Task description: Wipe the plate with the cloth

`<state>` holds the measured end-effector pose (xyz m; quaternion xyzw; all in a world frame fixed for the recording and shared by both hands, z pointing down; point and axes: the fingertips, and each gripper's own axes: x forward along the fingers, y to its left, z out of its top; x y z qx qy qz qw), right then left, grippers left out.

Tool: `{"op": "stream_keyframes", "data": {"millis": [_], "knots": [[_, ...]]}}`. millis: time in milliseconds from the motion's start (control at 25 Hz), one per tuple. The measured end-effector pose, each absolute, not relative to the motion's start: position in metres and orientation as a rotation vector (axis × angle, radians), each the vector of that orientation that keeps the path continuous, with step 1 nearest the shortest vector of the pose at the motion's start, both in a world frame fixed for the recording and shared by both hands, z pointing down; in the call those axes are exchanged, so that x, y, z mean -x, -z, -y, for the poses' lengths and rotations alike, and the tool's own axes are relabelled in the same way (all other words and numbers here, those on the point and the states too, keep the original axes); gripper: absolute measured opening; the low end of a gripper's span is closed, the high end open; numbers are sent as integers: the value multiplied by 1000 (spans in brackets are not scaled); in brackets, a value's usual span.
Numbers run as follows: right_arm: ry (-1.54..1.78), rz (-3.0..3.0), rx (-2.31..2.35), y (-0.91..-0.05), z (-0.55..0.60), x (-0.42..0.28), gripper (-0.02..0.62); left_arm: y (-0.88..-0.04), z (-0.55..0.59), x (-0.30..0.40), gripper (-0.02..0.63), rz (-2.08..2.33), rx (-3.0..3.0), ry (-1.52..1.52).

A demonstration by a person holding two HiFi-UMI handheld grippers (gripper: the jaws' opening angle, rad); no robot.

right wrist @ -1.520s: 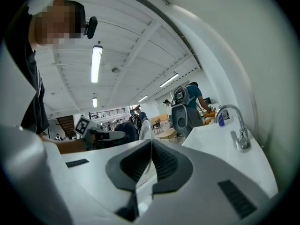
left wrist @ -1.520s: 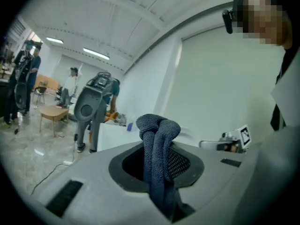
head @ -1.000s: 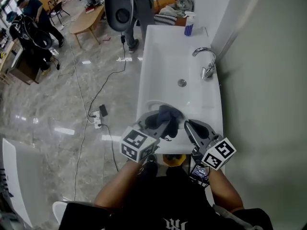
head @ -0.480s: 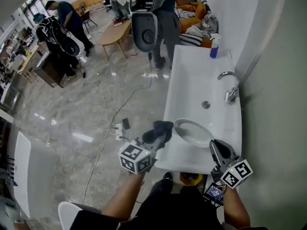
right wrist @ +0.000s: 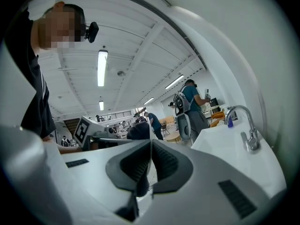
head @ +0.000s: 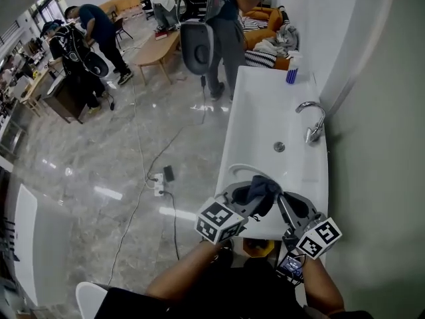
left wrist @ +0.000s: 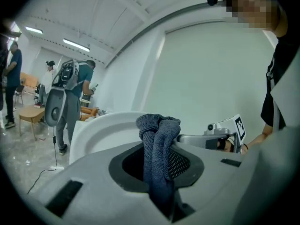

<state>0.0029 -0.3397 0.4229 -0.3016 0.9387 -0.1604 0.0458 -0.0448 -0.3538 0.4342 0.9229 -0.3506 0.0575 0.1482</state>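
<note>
Two grips are set: the left hand-held gripper (head: 250, 195) bunches the dark cloth (left wrist: 158, 144) against the white plate (head: 239, 170), at 6 o'clock of the drain (head: 279, 147). The right hand-held gripper (head: 284, 201) pinches the plate's rim. Wiping looks begun, not finished.

**Basin alcove at the edge of an open hall**

A long white basin counter (head: 262, 111) with a chrome tap (head: 312, 120) runs along a plain white wall (head: 378, 111). Beside it, glossy grey marble floor (head: 86, 158) carries a power strip (head: 158, 183) with trailing cables. Beyond stand a low wooden table (head: 158, 48) and an orange sofa (head: 265, 13). Tube lights (right wrist: 101, 68) hang under a white beamed ceiling.
</note>
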Motion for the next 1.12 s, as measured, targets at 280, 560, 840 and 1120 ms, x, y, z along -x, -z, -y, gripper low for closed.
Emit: {"op": "stream_keyframes", "data": {"millis": [280, 560, 840, 1120], "knots": [[504, -2858, 929, -423, 346, -20, 11, -455, 399, 134, 64, 1293, -2479, -204], [498, -2850, 973, -424, 343, -25, 9, -448, 390, 195, 64, 1404, -2393, -110], [470, -2849, 997, -426, 350, -32, 9, -456, 358, 172, 64, 1320, -2413, -115], [466, -2830, 1019, -423, 351, -36, 9, -457, 347, 155, 64, 1274, -2426, -131]]}}
